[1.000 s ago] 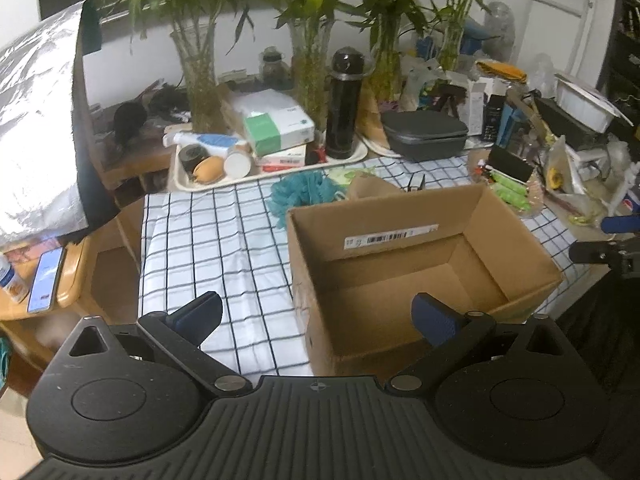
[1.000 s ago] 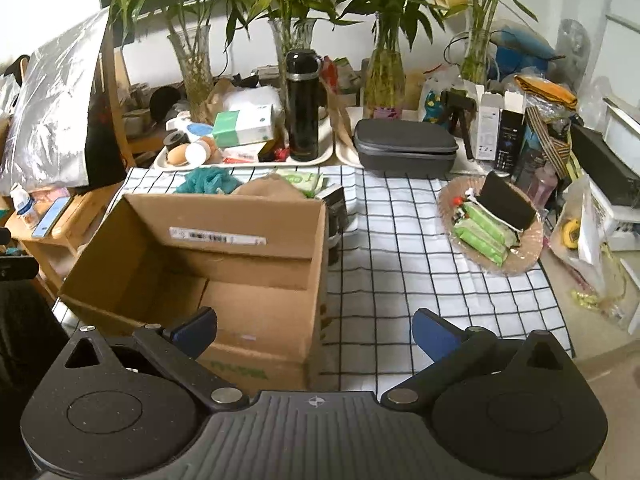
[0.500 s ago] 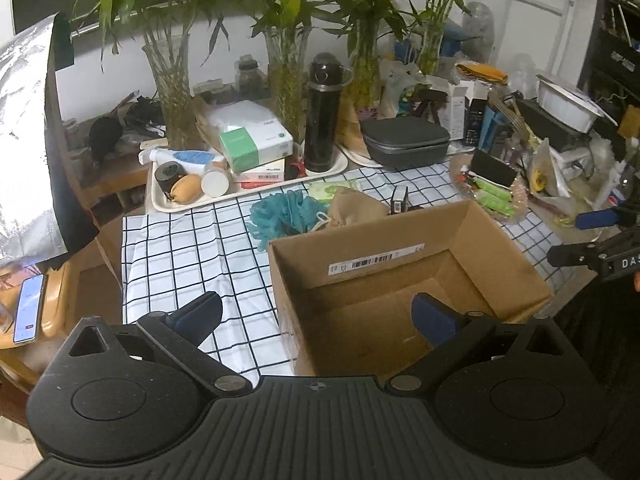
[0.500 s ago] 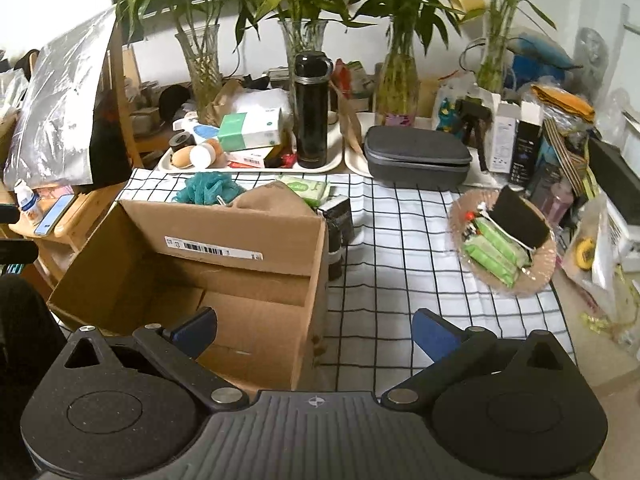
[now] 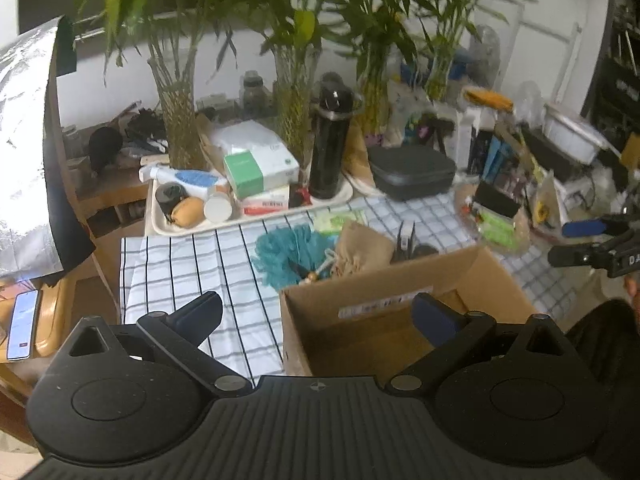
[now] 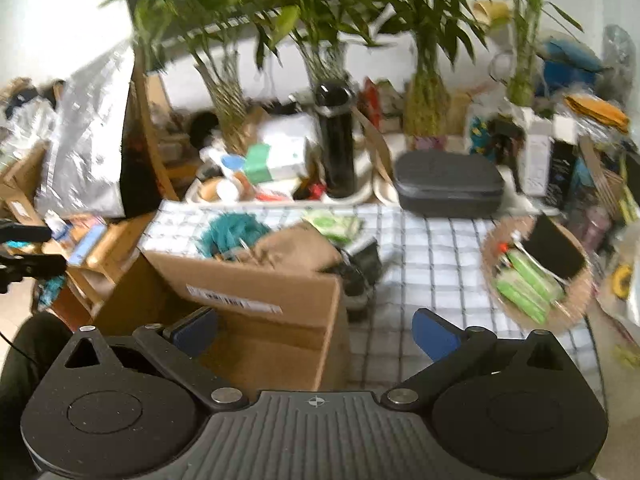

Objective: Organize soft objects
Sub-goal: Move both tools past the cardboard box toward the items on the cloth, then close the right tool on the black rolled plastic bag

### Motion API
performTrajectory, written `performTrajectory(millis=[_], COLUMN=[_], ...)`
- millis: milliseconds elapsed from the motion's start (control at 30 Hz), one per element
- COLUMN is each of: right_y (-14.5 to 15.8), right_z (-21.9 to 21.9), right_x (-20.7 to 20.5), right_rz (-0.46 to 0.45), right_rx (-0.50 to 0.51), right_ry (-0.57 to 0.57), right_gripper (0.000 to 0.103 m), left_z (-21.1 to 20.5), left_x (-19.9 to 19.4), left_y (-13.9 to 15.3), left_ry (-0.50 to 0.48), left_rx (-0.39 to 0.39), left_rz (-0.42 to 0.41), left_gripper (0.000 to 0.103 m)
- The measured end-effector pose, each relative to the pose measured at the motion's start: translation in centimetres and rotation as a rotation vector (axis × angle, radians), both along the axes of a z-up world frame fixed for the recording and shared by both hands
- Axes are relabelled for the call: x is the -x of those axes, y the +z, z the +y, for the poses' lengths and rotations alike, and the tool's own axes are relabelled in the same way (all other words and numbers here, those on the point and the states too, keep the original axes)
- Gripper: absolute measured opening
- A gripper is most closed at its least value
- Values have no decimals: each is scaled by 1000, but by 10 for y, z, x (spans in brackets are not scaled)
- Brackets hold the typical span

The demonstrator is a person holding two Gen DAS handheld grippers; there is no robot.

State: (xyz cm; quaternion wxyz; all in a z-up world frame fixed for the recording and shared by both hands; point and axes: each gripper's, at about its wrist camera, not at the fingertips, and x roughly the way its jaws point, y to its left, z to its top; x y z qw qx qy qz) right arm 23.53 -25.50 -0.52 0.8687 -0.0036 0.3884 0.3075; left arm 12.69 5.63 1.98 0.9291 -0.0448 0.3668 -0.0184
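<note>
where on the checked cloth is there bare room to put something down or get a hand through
Two bare patches on the checked cloth: left of the cardboard box, between it and the white tray; and between the box and the woven basket, in front of the grey case. Behind the box it is crowded: teal pouf, tan pouch, green packet.

White wall (image 5: pixel 100 92) running along far side. Checked tablecloth (image 5: pixel 180 264) covering table. Bamboo stalks in glass vases (image 5: pixel 178 128) standing far, cluttered tray (image 5: pixel 160 224) sitting below. Wooden side furniture (image 5: pixel 52 320) standing left, foil sheet (image 5: pixel 24 140) leaning above.
</note>
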Motion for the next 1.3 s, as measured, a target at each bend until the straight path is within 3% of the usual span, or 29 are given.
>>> performTrajectory(millis=[233,533,667,833,1000,1133,1300], right_y=[-9,-40,-51,-67,-92,-119,-145], right_z=[5,25,27,33,50,63,84], right_x=[-32,-82,-103,-131,-161,-182,-190], right_rz=[-46,-33,-16,47,178,285,338], right_rx=[-33,43,30,6,30,53,99], right_ry=[1,28,21,37,84,93,139], right_gripper=[103,103,103,103,102,92,82], left_z=[14,21,22,20,21,23,29], left_x=[-6,-17,-20,-23,-30,-35,-41], left_y=[-3,-23,-32,-42,-52,-58,-61], left_ry=[44,55,46,38,35,39,53], left_rx=[26,15,16,25,54,85,121], left_rz=[-49,-16,3,25,44,57,61], left_gripper=[103,103,103,103,103,103,103])
